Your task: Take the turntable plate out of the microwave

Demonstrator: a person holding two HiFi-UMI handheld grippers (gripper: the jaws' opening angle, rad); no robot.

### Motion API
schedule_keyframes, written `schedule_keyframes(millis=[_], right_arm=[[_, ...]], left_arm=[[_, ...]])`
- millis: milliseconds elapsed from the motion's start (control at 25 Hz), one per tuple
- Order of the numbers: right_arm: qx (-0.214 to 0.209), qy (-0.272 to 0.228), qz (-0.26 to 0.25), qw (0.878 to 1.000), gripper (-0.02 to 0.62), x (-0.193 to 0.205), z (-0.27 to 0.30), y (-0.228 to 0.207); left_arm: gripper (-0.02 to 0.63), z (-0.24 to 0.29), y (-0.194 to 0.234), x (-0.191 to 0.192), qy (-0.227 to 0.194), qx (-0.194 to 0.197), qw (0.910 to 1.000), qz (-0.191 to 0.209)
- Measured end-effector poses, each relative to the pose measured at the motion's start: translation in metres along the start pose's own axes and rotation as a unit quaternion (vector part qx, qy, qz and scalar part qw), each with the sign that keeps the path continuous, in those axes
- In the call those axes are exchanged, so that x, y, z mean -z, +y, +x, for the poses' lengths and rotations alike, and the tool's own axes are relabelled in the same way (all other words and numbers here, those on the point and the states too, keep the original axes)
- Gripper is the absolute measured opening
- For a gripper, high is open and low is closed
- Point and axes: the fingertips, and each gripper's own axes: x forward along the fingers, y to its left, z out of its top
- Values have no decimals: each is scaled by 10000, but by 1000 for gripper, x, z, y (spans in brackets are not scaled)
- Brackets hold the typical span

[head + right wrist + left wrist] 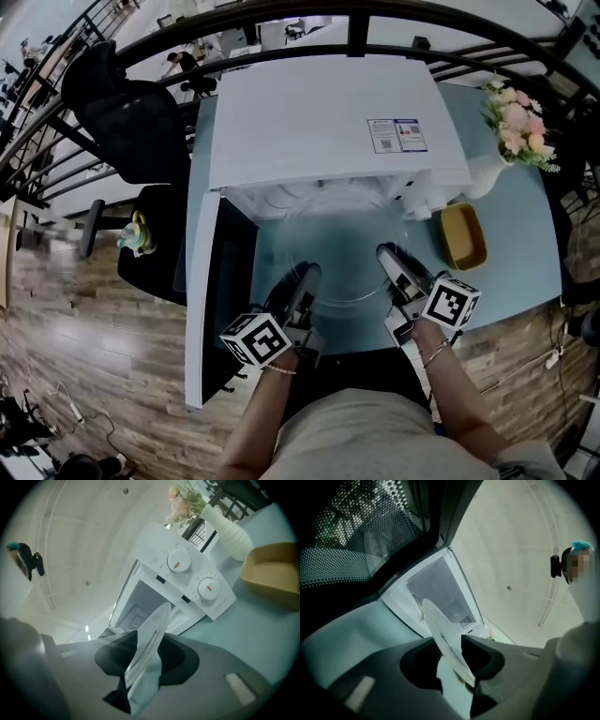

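I am clamping my left gripper (307,277) and right gripper (389,255) on opposite rims of the clear round glass turntable plate (342,251), holding it over the pale blue table (520,267) just before the open white microwave (319,122).

Clear glossy glass turntable plate (345,251), smooth white-painted microwave (319,122), matt blue table (511,286), wood-plank floor (94,328) w/ grain

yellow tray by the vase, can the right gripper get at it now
Probably not yet: the right gripper has its tongs shut on the turntable plate, which the left gripper also holds; nothing stands between it and the yellow tray.
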Motion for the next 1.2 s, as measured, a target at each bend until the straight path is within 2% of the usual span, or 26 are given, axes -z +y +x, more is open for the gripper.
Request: schedule_keyframes(millis=[160,400,1200], right_arm=[[-120,-123,-47,9998,164,-4,-7,15],[-215,-195,-165,9994,166,-4,-16,35],[-416,-527,-400,9969,170,-13,-52,83]], left_arm=[[133,-7,-14,-7,-64,118,9998,167],[133,-18,-26,-9,-126,268,9994,178],[134,-46,-85,-27,-195,687,9942,808]])
